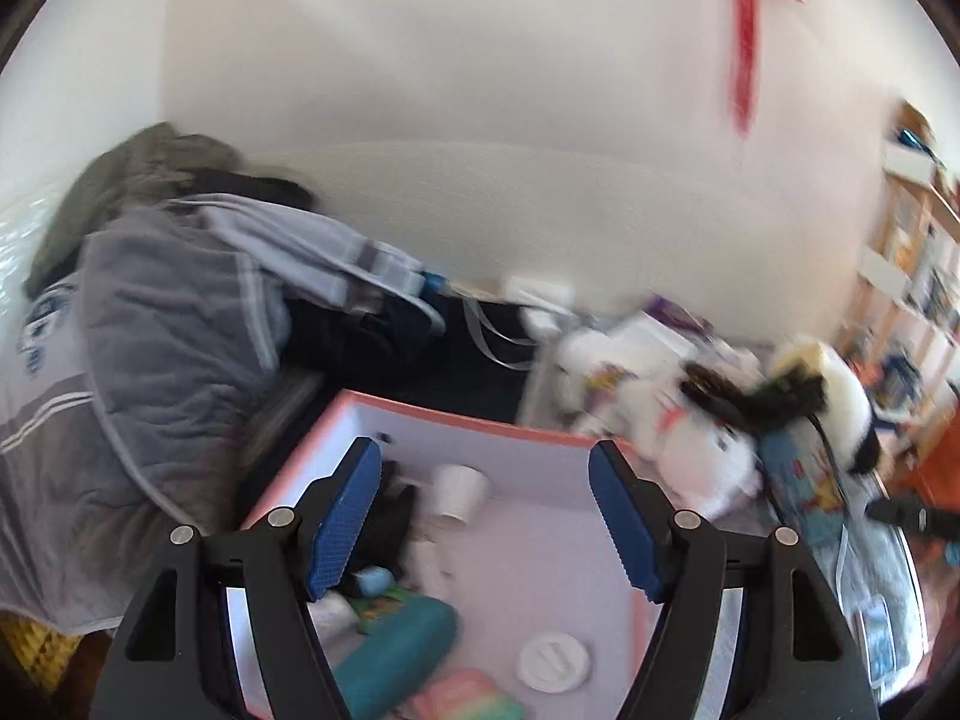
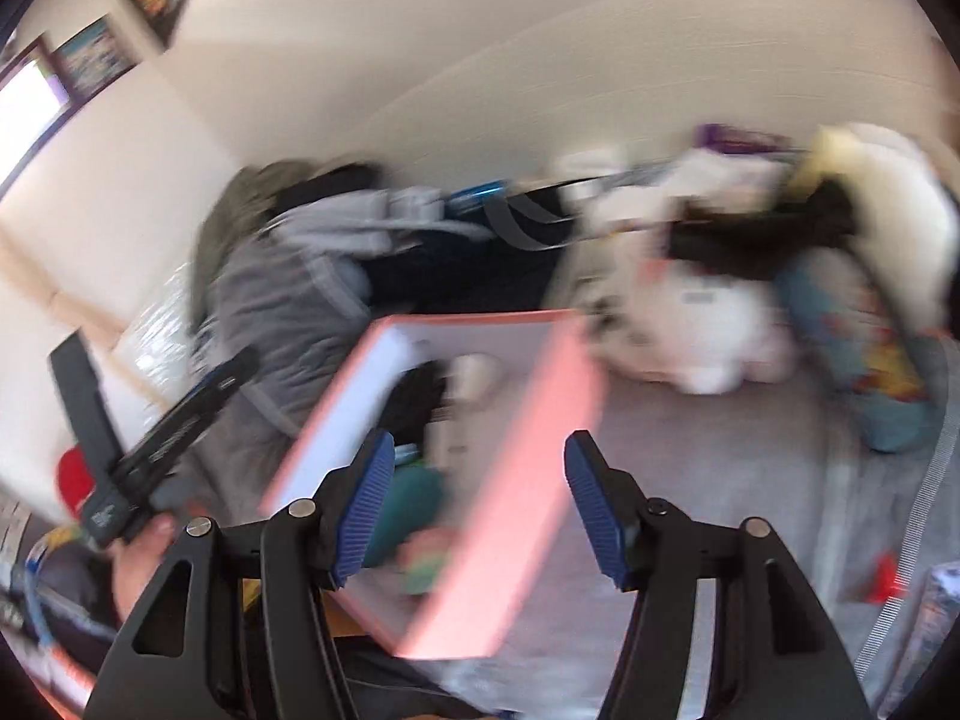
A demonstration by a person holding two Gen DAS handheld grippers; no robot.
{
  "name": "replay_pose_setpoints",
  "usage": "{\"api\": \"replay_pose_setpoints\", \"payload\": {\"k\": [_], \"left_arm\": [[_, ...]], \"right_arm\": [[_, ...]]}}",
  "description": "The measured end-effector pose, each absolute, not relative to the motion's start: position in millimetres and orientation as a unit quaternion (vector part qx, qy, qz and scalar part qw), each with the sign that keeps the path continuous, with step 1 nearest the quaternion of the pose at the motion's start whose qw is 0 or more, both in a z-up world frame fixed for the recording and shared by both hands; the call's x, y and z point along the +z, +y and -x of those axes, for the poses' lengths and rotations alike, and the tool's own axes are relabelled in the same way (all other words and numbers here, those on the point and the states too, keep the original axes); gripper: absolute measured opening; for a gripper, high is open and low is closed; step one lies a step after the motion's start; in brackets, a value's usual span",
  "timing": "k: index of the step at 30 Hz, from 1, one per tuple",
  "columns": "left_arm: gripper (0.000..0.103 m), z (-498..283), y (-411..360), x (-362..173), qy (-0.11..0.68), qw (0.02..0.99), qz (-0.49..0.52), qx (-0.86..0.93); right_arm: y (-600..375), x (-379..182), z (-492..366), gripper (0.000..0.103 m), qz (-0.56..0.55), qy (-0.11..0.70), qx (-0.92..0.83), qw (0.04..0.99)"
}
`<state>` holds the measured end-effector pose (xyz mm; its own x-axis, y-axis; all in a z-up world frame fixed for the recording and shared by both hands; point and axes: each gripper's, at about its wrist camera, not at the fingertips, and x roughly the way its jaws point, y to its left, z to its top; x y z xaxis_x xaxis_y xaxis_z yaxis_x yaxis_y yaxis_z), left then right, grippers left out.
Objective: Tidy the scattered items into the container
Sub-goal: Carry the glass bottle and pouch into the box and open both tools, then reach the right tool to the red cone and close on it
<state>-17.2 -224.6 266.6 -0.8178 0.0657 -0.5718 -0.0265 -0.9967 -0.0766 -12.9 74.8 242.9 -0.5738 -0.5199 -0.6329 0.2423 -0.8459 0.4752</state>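
The left gripper [image 1: 486, 516] is seen with its 2 fingers spread wide, nothing held between them. The pink container [image 1: 480, 420] is framed below and beyond them; a white cup [image 1: 459, 489], teal case [image 1: 402, 648] and white lid [image 1: 553, 660] are seen inside. The right gripper [image 2: 477, 507] is also spread, empty, above the container's [image 2: 510, 480] near pink wall. Both views are blurred.

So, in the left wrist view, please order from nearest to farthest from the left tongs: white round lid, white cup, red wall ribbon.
1. White round lid, low on the box floor, nearest the left tongs.
2. White cup, deeper, near the back wall.
3. Red wall ribbon, high on the wall.
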Motion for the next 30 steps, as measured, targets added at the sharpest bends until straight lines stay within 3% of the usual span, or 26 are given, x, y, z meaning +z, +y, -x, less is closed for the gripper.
{"api": "replay_pose_setpoints", "payload": {"k": [6,14,19,24,27,28,30], "left_arm": [[0.071,32.4,-122.8,221.6,0.012,0.125,0.381,0.916],[0.071,20.0,31.7,133.8,0.108,0.234,0.483,0.837],[0.071,16.7,70.1,112.4,0.137,0.24,0.5,0.821],[0.071,29.8,70.9,104.8,0.103,0.228,0.521,0.816],[0.071,39.7,63.2,99.1,0.069,0.223,0.536,0.811],[0.071,41.8,61.9,97.7,0.063,0.22,0.538,0.811],[0.071,45.2,59.0,98.0,0.047,0.215,0.54,0.812]], "right_arm": [[202.6,201.5,11.3,0.058,-0.429,-0.216,-0.871,0.101],[305.6,75.4,3.1,0.058,-0.535,-0.287,-0.794,0.037],[288.4,57.6,18.0,0.058,-0.589,-0.215,-0.778,0.05],[266.5,36.1,32.6,0.056,-0.633,-0.132,-0.762,0.031],[256.2,24.7,36.7,0.041,-0.65,-0.09,-0.755,0.018],[253.8,24.8,37.7,0.031,-0.649,-0.076,-0.757,0.015],[253.7,28.9,38.4,0.031,-0.644,-0.075,-0.761,0.019]]}}
